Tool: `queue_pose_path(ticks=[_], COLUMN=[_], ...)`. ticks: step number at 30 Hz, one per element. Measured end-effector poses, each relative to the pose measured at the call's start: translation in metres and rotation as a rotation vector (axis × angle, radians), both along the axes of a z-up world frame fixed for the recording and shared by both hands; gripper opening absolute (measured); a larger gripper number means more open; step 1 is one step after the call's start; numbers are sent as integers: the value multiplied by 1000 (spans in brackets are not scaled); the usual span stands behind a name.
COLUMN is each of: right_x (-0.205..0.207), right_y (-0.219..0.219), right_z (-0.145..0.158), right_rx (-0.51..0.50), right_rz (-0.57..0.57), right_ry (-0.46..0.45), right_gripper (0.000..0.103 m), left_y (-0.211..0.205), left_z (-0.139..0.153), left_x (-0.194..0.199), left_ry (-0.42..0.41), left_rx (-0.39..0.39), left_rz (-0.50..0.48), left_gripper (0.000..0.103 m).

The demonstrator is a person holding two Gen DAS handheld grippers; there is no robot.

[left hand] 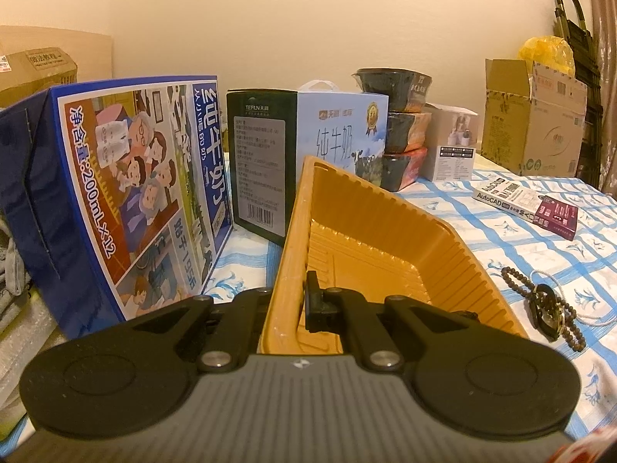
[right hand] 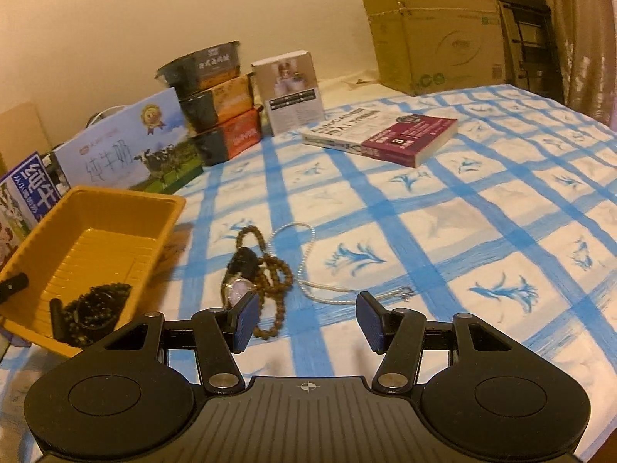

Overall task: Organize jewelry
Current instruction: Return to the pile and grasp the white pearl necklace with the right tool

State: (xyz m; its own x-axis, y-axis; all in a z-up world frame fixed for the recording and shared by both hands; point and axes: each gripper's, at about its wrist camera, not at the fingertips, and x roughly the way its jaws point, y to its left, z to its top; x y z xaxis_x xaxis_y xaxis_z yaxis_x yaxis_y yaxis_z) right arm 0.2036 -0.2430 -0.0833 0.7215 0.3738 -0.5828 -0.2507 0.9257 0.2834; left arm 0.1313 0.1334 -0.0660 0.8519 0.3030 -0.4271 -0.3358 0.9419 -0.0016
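Note:
My left gripper (left hand: 287,301) is shut on the near left rim of a yellow plastic tray (left hand: 385,239), tilting it up on the blue-checked cloth. In the right wrist view the tray (right hand: 162,208) holds a dark bead bracelet (right hand: 96,305) at its near end. My right gripper (right hand: 304,318) is open and empty, just above the cloth. In front of it lie a watch (right hand: 239,287), a brown bead bracelet (right hand: 272,270) and a white pearl necklace (right hand: 308,262). The brown beads (left hand: 540,289) also show right of the tray in the left wrist view.
Two milk cartons (left hand: 127,193) (left hand: 304,150) stand behind the tray. Stacked food bowls (right hand: 216,104), a small white box (right hand: 291,90), a book (right hand: 381,139) and a cardboard box (right hand: 435,31) sit further back on the cloth.

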Motion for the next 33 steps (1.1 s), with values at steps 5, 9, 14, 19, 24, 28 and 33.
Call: queue_pose_path(ticks=[5, 9, 14, 19, 24, 28, 33], right_x=[0, 3, 9, 24, 46, 62, 78], right_y=[3, 11, 15, 20, 27, 35, 47], right_z=[-1, -6, -12, -25, -43, -52, -62], right_rx=[-13, -32, -67, -156, -267, -319, -385], right_rz=[15, 34, 54, 97, 177, 249, 335], right_ry=[4, 7, 8, 1, -20, -47, -58], right_gripper=[56, 56, 56, 56, 56, 55, 51], left_y=[0, -1, -1, 0, -1, -1, -1], left_z=[0, 0, 0, 0, -1, -1, -1], left_x=[0, 0, 0, 0, 0, 0, 0], left_ry=[1, 3, 2, 3, 2, 2, 3], left_rx=[6, 8, 7, 6, 6, 8, 8], left_rz=[-2, -3, -3, -3, -3, -3, -4], left_gripper=[4, 4, 4, 4, 4, 4, 4])
